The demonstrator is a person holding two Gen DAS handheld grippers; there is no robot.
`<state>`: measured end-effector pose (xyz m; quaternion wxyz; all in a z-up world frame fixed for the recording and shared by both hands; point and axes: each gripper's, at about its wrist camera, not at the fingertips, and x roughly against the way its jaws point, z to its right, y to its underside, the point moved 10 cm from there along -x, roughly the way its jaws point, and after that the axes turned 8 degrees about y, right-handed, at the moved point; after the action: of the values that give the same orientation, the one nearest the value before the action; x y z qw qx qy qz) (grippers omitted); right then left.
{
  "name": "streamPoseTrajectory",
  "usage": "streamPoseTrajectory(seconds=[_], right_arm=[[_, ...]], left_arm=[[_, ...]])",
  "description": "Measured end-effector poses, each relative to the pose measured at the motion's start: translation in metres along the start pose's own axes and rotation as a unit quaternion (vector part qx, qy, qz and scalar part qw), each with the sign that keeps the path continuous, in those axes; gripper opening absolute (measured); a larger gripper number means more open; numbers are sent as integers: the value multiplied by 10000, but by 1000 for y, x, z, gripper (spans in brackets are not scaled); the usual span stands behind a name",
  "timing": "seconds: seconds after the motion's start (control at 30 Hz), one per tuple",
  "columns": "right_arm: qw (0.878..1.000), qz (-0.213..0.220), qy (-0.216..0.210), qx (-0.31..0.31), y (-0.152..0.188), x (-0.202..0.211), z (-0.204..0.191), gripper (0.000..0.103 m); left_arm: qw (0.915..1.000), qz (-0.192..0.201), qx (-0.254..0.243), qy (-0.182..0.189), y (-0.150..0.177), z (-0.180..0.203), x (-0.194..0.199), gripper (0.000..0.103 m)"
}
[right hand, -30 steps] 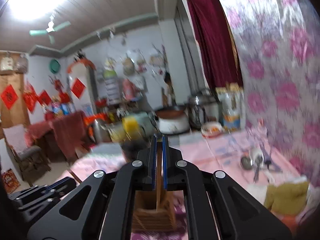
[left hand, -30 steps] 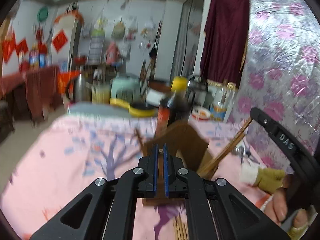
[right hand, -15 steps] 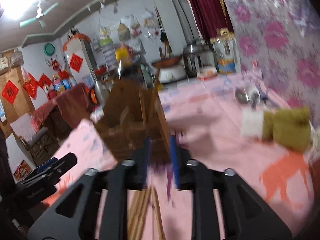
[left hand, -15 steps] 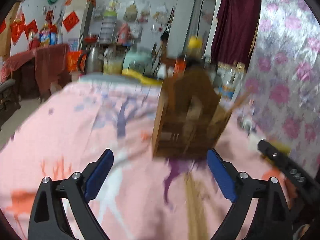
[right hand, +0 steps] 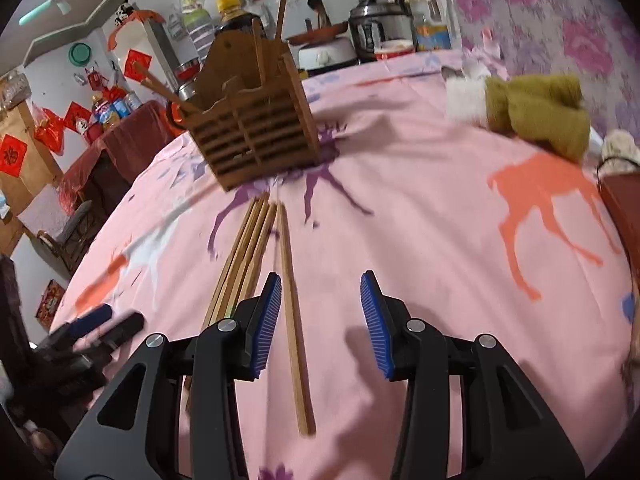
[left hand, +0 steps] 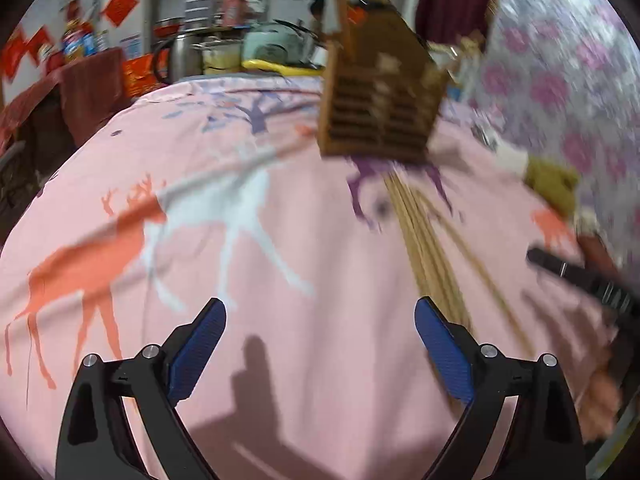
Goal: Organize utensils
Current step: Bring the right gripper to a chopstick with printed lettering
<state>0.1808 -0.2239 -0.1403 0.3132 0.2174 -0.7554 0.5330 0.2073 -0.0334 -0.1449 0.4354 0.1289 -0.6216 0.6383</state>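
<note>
While the left tongs point(left hand: 320, 344) are gaping wide and empty, the half-open right tongs point(right hand: 320, 320), jaws just widening around nothing, are needing to straddle one chopstick point(right hand: 294, 320) squarely.

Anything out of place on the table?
Yes: loose chopsticks lie flat on the pink cloth in front of the wooden holder, one apart from the bundle; a few already stand inside the holder.
</note>
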Motion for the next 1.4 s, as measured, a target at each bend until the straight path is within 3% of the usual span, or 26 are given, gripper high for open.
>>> streamPoseTrajectory(seconds=[0.13,0.23,0.43,0.73,0.77,0.93,1.03,1.17,1.4], right_arm=[[9994,-242,111,234,27,0,3,43],[9980,-316,262,484,46,-2,4,43],[9974,-230,295,621,49,1,2,44],[9967,-182,281,737,52,5,-2,44],[9966,-188,286,755,53,6,-3,44],[9961,-193,349,792,54,7,-1,42],[9960,-145,540,701,52,8,9,42],[9978,-125,466,458,49,11,21,42],[9926,283,80,1181,52,29,-17,40]], left_arm=[[9982,-217,-548,-60,24,16,-9,94],[9973,-56,-734,63,24,22,-4,94],[9954,-189,-874,349,29,30,-7,94],[9909,-475,-1251,154,36,37,-17,95],[9906,-534,-1253,112,36,36,-19,99],[9942,-683,-824,81,30,26,-28,99],[9970,-587,-377,-350,27,4,-25,99],[9988,-423,152,-200,21,-14,-16,98],[9971,-316,-541,-432,23,5,-14,98]])
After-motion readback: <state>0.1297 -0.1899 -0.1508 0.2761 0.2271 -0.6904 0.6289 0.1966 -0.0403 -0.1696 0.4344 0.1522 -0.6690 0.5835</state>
